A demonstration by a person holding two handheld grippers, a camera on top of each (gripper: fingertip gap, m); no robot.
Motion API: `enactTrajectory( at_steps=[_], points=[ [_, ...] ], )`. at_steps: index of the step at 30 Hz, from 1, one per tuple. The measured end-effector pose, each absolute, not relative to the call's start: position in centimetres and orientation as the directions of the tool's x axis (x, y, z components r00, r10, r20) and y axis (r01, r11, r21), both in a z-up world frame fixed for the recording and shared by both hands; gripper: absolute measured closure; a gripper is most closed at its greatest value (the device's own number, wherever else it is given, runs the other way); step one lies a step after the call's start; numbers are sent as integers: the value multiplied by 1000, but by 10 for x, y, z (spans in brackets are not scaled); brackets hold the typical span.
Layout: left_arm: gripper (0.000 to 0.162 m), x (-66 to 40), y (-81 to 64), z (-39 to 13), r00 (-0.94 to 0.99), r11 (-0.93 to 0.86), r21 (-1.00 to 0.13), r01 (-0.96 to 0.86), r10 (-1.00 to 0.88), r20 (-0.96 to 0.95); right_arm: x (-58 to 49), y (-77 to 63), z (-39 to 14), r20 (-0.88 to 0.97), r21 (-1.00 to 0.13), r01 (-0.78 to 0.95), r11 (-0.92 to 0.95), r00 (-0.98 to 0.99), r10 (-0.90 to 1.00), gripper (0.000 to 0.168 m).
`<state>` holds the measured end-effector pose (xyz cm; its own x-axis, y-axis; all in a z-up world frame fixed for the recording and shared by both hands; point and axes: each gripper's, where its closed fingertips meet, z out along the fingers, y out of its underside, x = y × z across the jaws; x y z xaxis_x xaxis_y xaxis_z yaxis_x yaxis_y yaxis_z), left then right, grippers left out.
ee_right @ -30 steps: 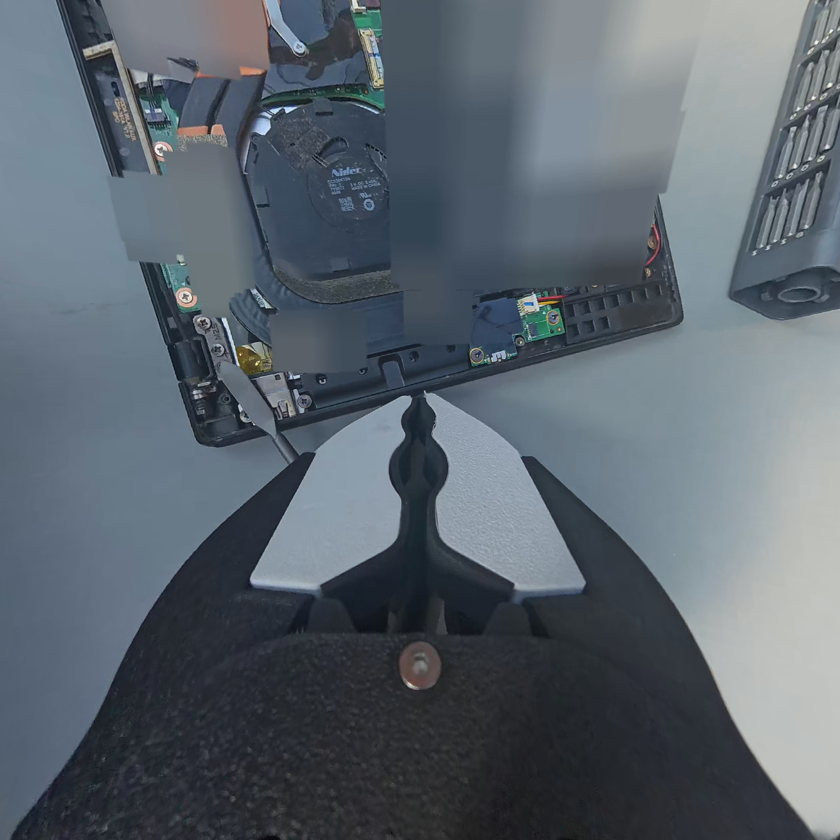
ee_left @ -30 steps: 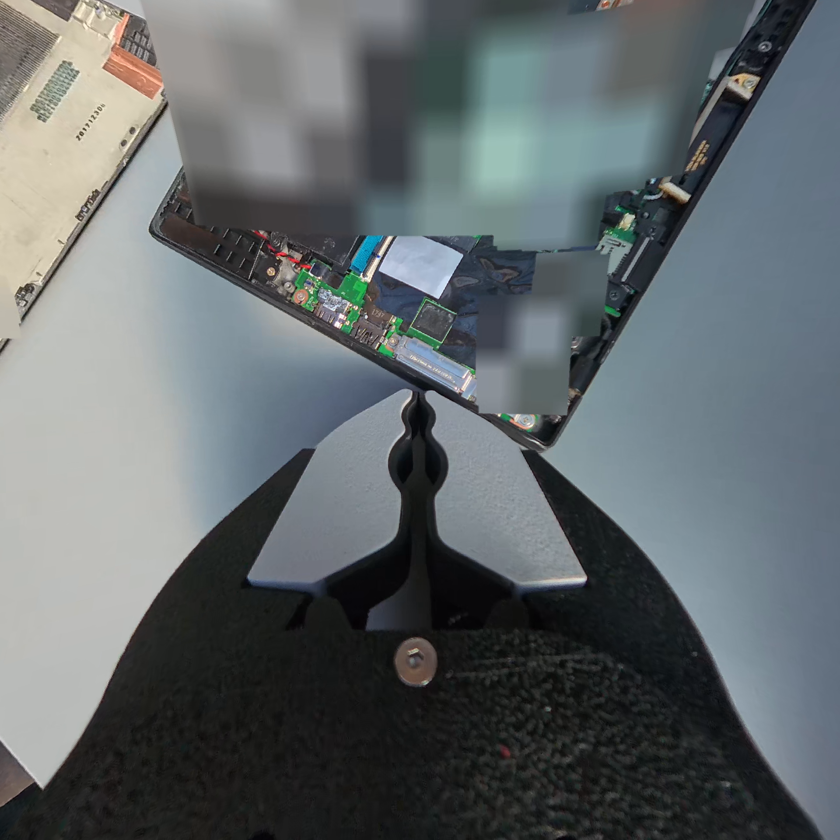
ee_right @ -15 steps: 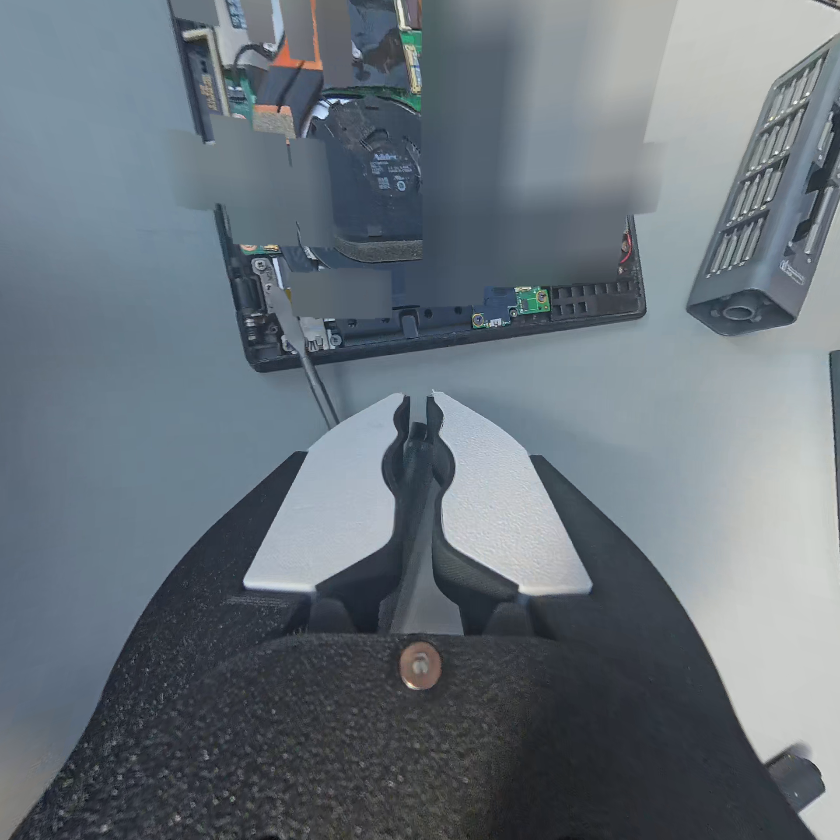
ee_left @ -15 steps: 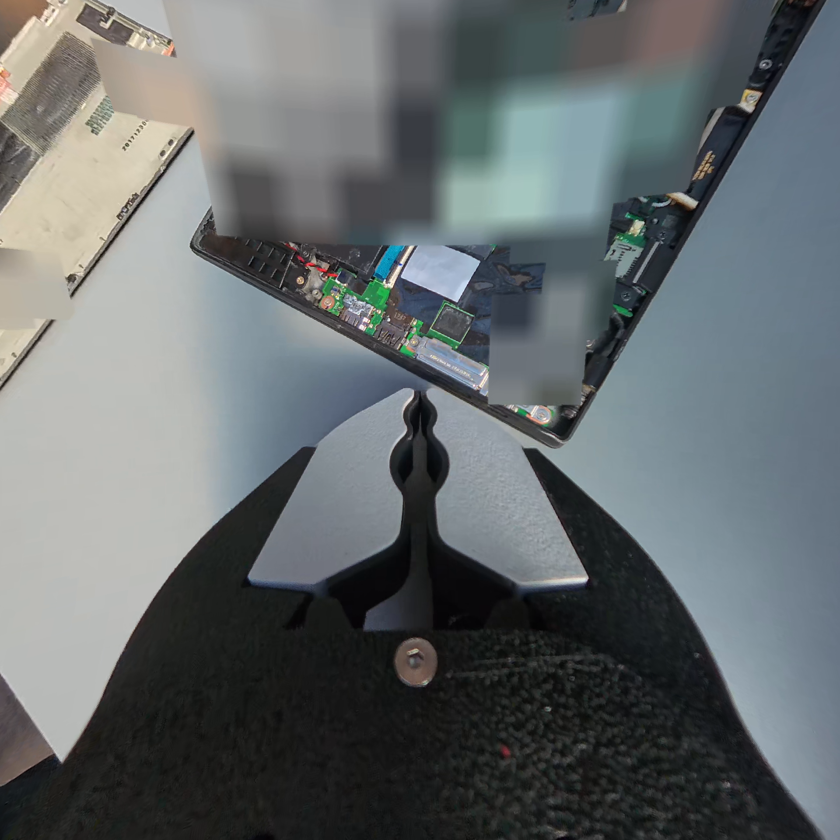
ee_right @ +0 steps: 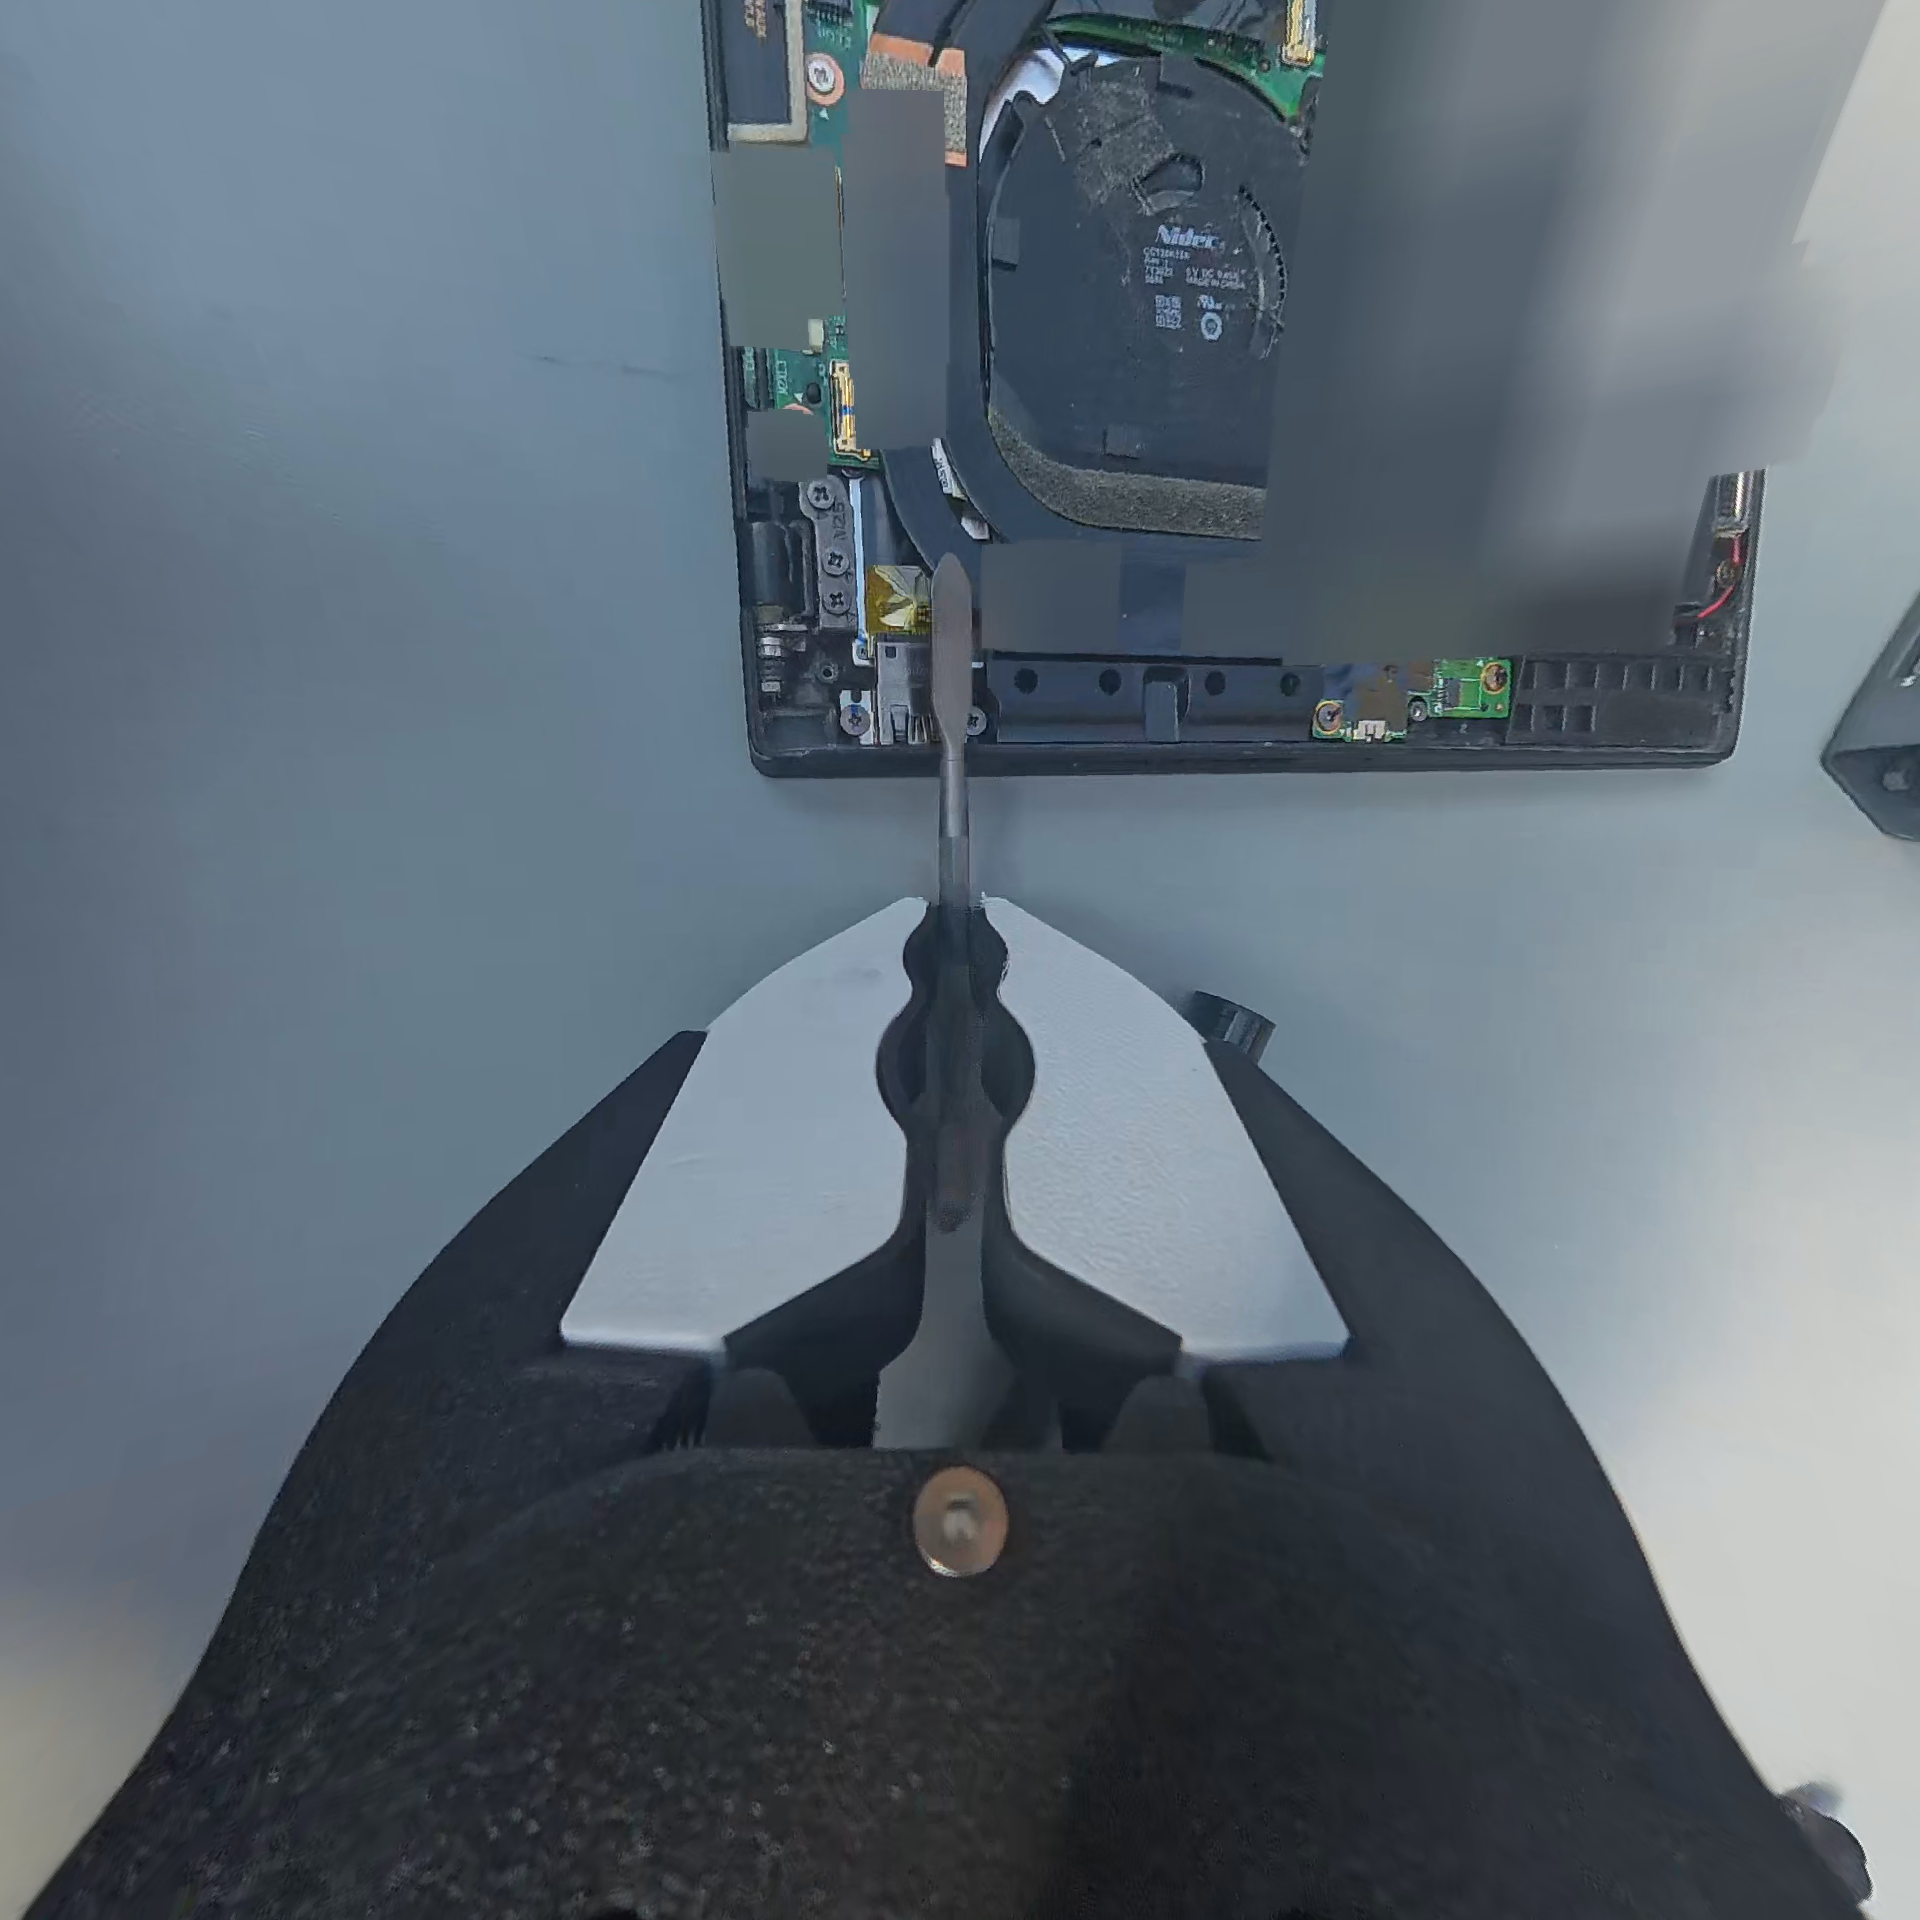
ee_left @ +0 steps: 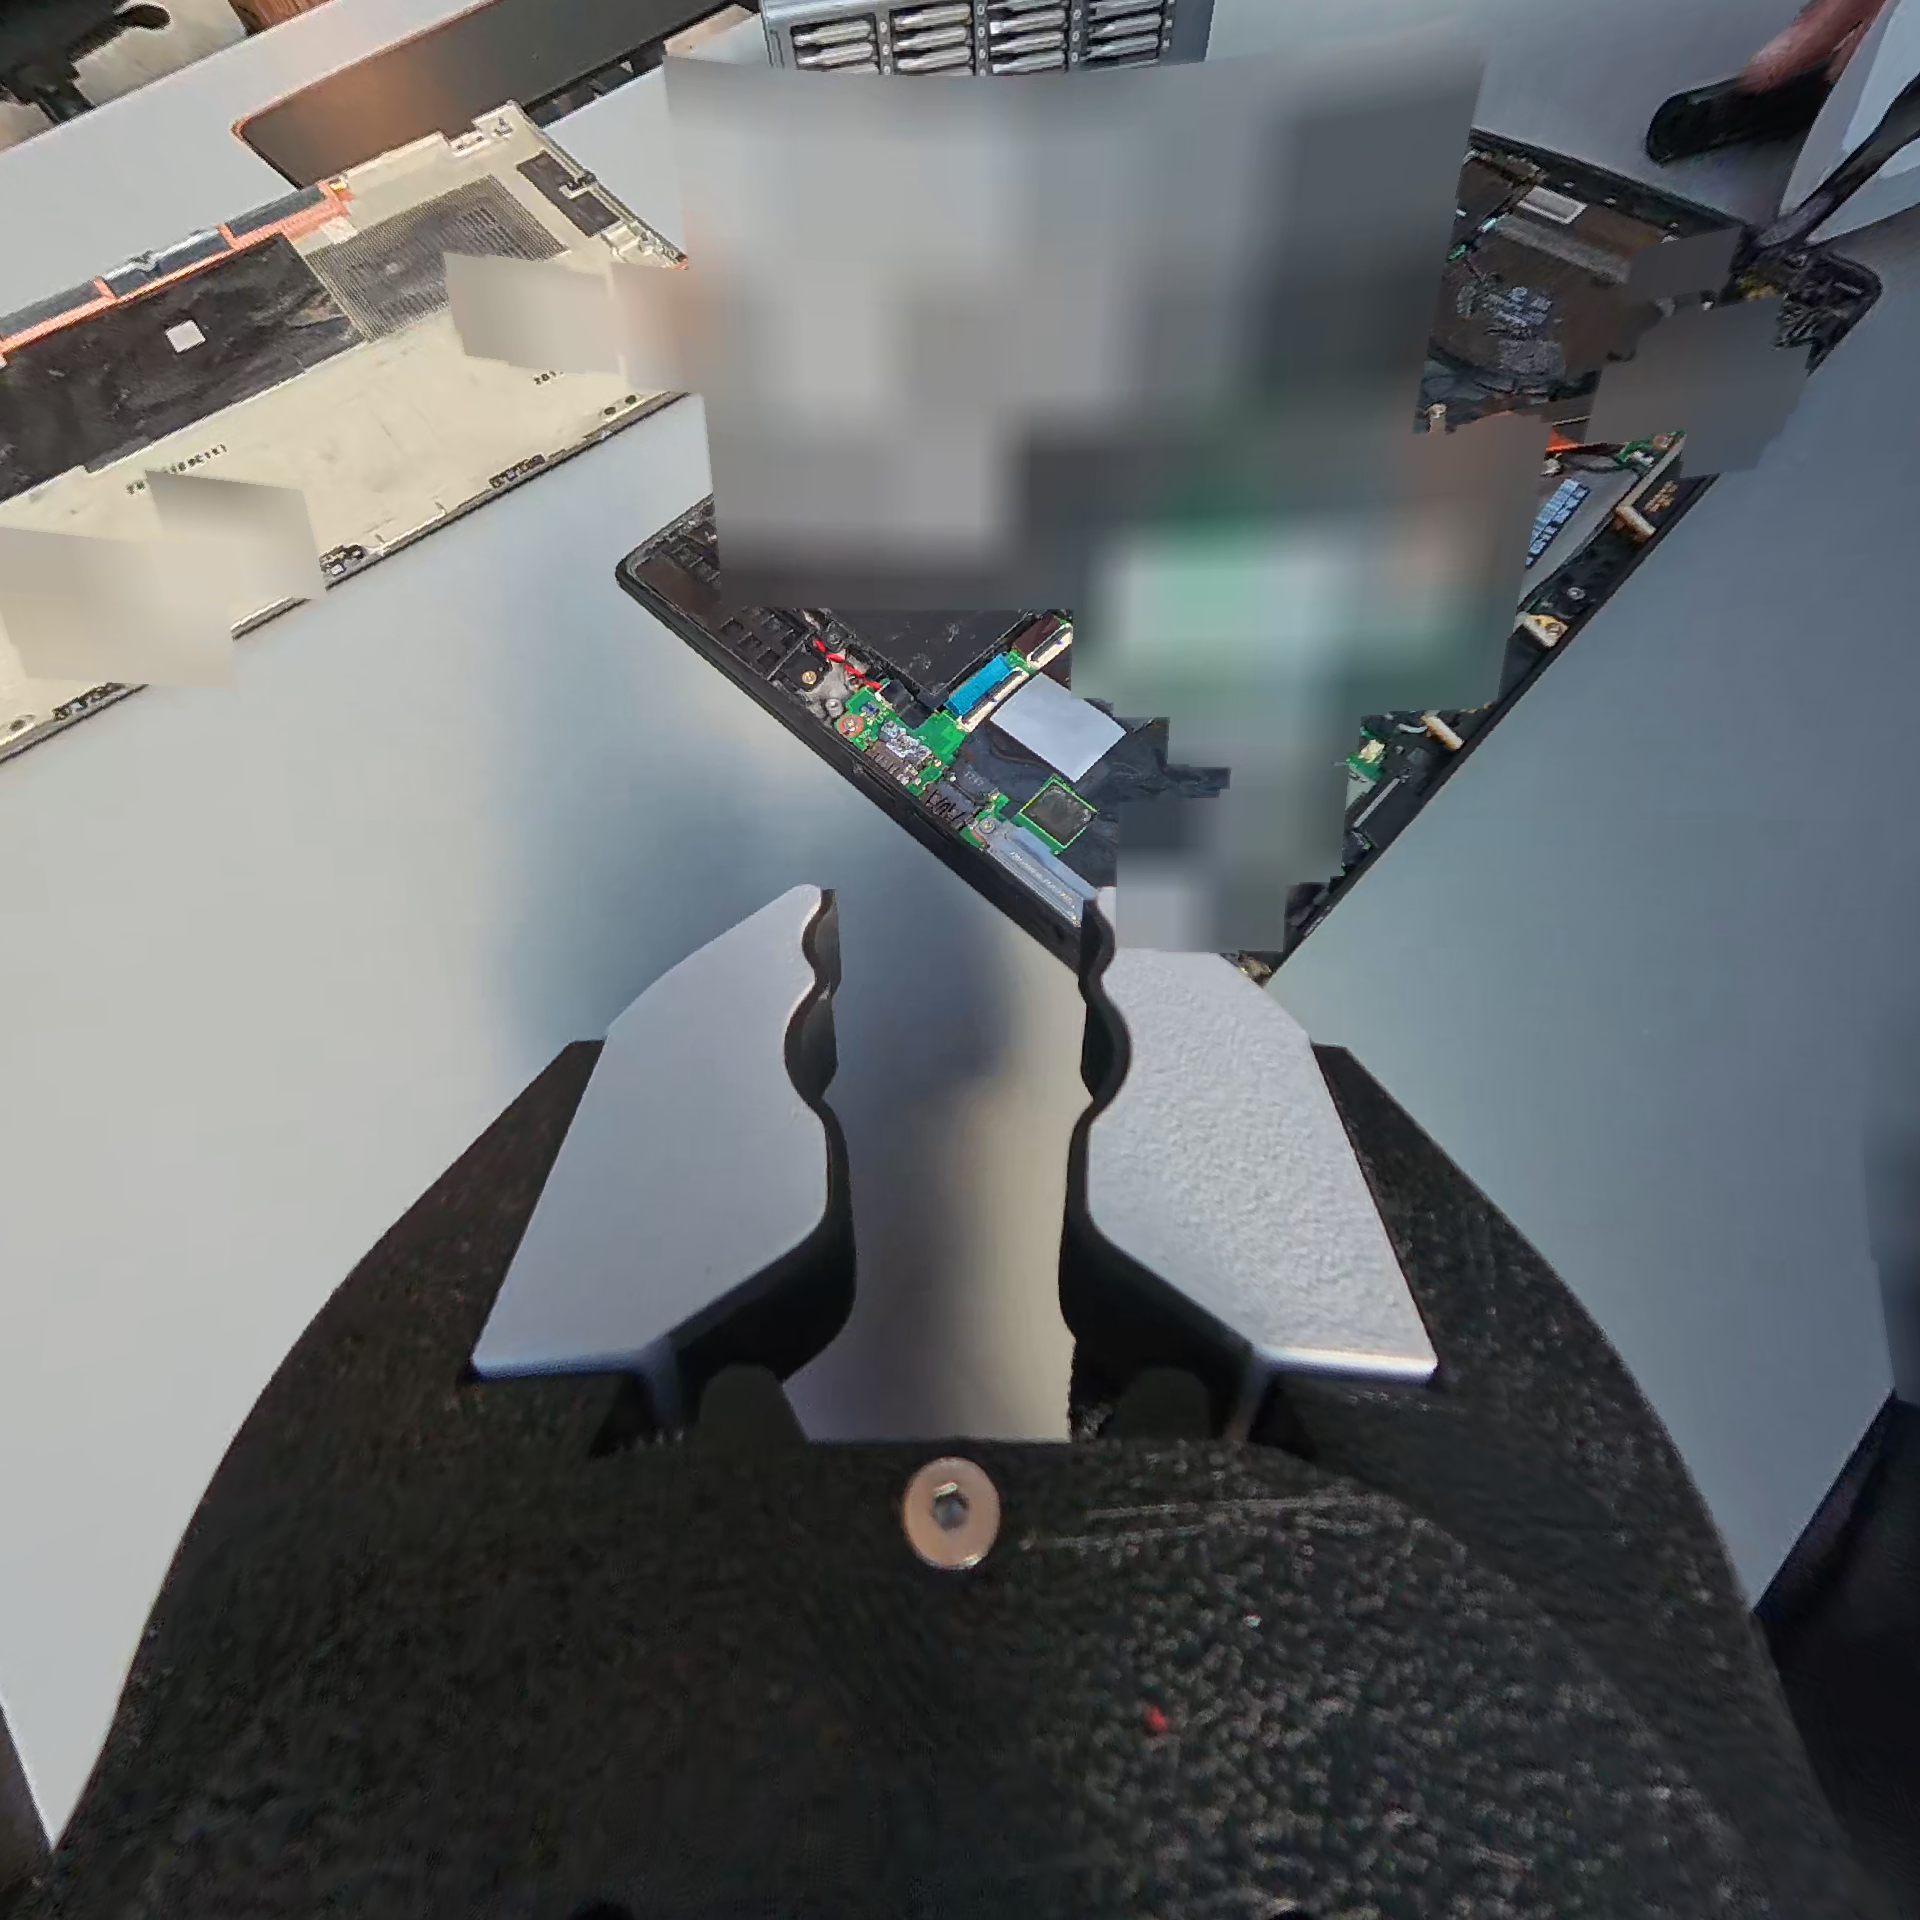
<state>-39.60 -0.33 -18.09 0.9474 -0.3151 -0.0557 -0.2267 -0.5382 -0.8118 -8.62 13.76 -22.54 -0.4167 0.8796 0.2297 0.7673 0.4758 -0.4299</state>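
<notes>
An opened black laptop base (ee_left: 935,769) lies on the grey table with its boards and a round black fan (ee_right: 1132,281) bare. My left gripper (ee_left: 956,914) is open and empty, just short of the laptop's near corner. My right gripper (ee_right: 954,906) is shut on a thin metal spudger (ee_right: 952,717). The spudger points straight ahead, its flat tip over the laptop's near edge next to a yellow-taped connector (ee_right: 896,601). The other gripper shows far off at the laptop's far corner in the left wrist view (ee_left: 1808,197).
A removed beige bottom cover (ee_left: 343,416) lies left of the laptop. A grey screwdriver-bit case (ee_left: 987,36) stands at the back, and its corner shows in the right wrist view (ee_right: 1881,748). A small black part (ee_right: 1231,1023) lies by my right fingers. Across from one pair of fingers to the other is roughly 35 cm.
My left gripper opened and pulled back from the laptop. My right gripper closed fully on the spudger, which swung to point straight ahead, and moved toward the laptop edge.
</notes>
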Motion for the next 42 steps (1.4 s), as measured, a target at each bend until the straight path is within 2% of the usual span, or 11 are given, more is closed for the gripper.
enactTrajectory(
  at_steps=[4, 10, 18, 19, 22, 24, 25, 26, 28, 31, 42],
  points=[
    [119, -403, -2, -181, 951, -534, -813, -230, -303, -71, -80, 155, -198, 229, -480, 788, 386, -313, 922, 164],
    [121, -419, 10, -177, 945, -514, -820, -252, -314, -93, -28, 253, -192, 282, -407, 912, 52, 71, 957, 164],
    [131, -439, 38, -197, 922, -547, -780, -305, -375, -97, -18, 261, -229, 196, -342, 939, -34, 106, 975, 164],
    [134, -441, 42, -199, 917, -551, -772, -316, -388, -99, -17, 261, -229, 197, -332, 942, -39, 110, 974, 160],
    [148, -451, 60, -202, 895, -552, -750, -365, -430, -119, -27, 259, -215, 170, -325, 945, -32, 92, 981, 124],
    [162, -458, 74, -203, 872, -547, -733, -405, -471, -131, -56, 260, -197, 144, -415, 909, -17, 84, 986, 142],
    [162, -463, 82, -205, 862, -545, -721, -427, -486, -144, -76, 260, -188, 136, -484, 875, 10, 64, 989, 162],
    [162, -468, 91, -207, 854, -549, -707, -445, -498, -151, -98, 256, -181, 103, -548, 836, 32, 29, 994, 168],
    [162, -474, 108, -213, 836, -554, -682, -478, -525, -159, -135, 263, -181, 77, -604, 797, 21, 33, 996, 168],
    [162, -478, 130, -218, 816, -556, -655, -512, -553, -169, -170, 281, -196, 160, -579, 808, 111, -20, 987, 168],
    [162, -459, 160, -229, 739, -542, -583, -606, -654, -161, -205, 292, -225, 137, -525, 829, 194, -143, 980, 168]
  ],
)
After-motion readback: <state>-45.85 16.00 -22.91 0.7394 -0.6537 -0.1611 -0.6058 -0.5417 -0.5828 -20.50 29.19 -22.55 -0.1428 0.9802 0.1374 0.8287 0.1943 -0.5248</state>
